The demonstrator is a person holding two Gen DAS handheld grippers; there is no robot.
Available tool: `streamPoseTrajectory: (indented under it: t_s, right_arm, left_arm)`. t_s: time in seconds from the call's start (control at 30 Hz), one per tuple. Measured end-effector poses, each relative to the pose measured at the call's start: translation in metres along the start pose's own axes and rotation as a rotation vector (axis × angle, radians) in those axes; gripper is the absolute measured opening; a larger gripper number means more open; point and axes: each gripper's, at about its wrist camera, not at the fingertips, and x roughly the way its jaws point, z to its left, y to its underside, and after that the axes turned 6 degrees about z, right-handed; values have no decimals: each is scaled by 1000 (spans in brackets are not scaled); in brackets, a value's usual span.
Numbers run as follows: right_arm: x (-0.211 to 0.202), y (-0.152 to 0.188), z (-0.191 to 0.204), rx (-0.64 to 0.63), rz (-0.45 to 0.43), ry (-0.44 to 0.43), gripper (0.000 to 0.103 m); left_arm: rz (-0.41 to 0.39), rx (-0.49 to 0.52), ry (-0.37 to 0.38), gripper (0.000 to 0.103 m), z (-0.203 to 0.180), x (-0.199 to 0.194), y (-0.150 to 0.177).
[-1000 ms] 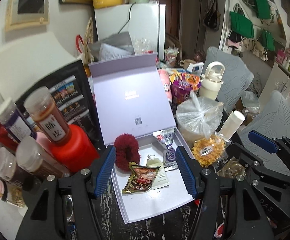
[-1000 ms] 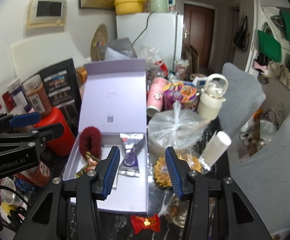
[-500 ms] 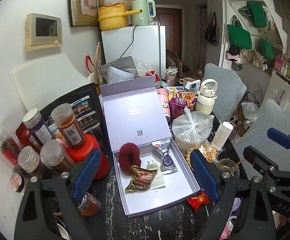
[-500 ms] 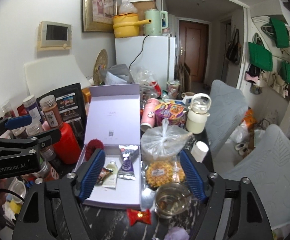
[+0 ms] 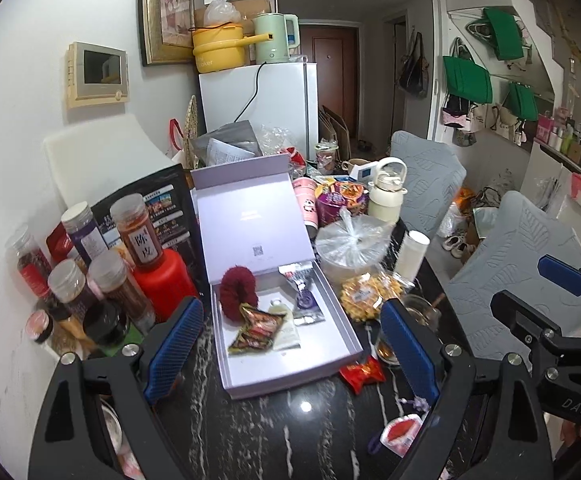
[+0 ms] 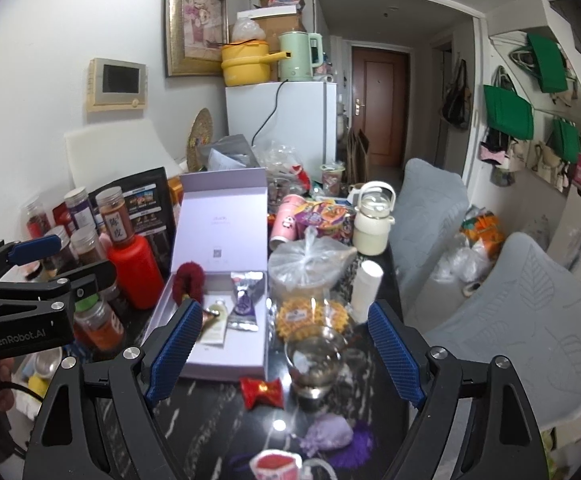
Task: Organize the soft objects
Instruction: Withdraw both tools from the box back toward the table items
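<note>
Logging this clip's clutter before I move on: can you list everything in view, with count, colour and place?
Gift box: one, lilac, lid up, table centre.
Fluffy scrunchie: one, dark red, box's back left corner.
Snack packet: one, red-brown, in box, front.
Foil sachet: one, silver-purple, in box, right.
Small tube: one, pale, in box.
Candy wrapper: one, red, table in front of box.
Drawstring pouch: one, lavender, near table edge.
Spice jars: several, left of box.
Red bottle: one, left of box.
Tied plastic bag: one, clear, right of box.
Left gripper: open, empty.
Right gripper: jaws opening, empty.
</note>
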Motion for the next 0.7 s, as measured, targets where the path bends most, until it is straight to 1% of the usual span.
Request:
streamPoseTrajectory:
  t_s: [0.43, 0.53, 0.7]
  right_arm:
    - [-49, 46, -19, -14, 5, -17, 86]
    - [-55, 58, -22, -16, 11, -23, 87]
    - [-58, 77, -28, -3, 48, -32, 87]
  left_arm:
    - [9, -21, 24, 91, -36, -37, 48]
    - [22, -23, 25, 91, -43, -40, 58]
    - [60, -30, 32, 91, -50, -40, 75]
